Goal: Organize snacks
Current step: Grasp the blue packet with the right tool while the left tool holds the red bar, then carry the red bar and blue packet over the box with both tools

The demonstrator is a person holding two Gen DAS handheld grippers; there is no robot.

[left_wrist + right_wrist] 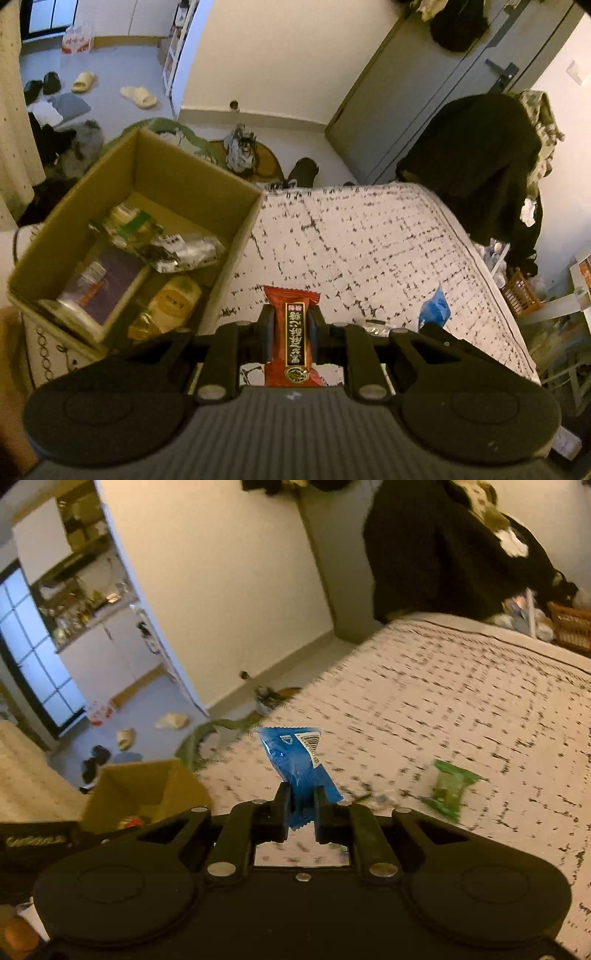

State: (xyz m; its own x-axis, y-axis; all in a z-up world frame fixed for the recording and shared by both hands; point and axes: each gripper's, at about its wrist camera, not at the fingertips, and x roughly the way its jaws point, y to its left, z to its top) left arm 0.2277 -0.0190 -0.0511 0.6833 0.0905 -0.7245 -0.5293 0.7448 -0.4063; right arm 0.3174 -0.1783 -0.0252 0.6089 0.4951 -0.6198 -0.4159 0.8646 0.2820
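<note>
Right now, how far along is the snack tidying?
Partly done. Several packets already lie in the cardboard box. In hand: the left gripper is shut on a red snack, and the right gripper is shut on a blue packet, both held above the bed. Left: a green packet lies on the bed, plus whatever lies out of view.

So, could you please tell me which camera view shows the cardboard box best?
The left wrist view: the cardboard box sits close, open top toward the camera, snack packets visible inside. In the right wrist view it is small, blurred and partly hidden behind the claw's body.
</note>
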